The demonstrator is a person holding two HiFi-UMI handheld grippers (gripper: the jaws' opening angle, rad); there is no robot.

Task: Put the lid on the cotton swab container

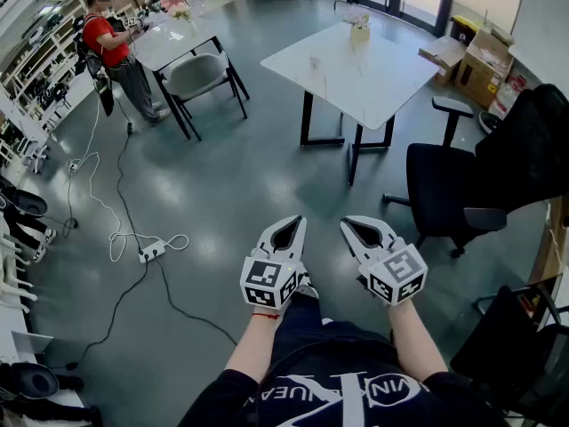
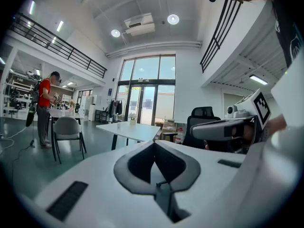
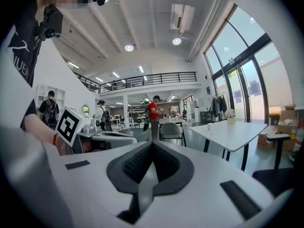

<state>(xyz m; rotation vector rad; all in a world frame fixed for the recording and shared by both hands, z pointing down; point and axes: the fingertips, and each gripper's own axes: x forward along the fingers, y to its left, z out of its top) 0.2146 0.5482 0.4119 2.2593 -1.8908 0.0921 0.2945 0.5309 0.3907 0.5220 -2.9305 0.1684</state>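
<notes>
While the person stood over a wide grey floor (image 1: 231,176), both tools were held out low in front of the body, side by side and apart, pointing forward toward a white table (image 1: 382,83) on black legs. A black office chair (image 1: 449,189) stood to the right of that table, and a second dark chair (image 1: 511,350) sat at the lower right edge. Far left, another pale table (image 1: 169,43) had a grey chair (image 1: 200,74) tucked beside it, with a person in a red top (image 1: 108,43) standing at its end. Cardboard boxes (image 1: 480,60) lay open by the glass wall at upper right. A power strip (image 1: 153,253) and its looping white cable lay on the floor to the left.

The left gripper (image 1: 292,221) had its jaws pressed together at the tips, with nothing between them. The right gripper (image 1: 350,223) was likewise closed tip to tip and held nothing; the dark padded hollow behind each tip was bare.

On the white table stood a small pale pot (image 1: 359,30) near the far edge and a tiny upright item (image 1: 313,62) nearer the middle. Both were too small to tell whether either was the cotton swab container or its lid, so neither its axis nor its heading could be read.
</notes>
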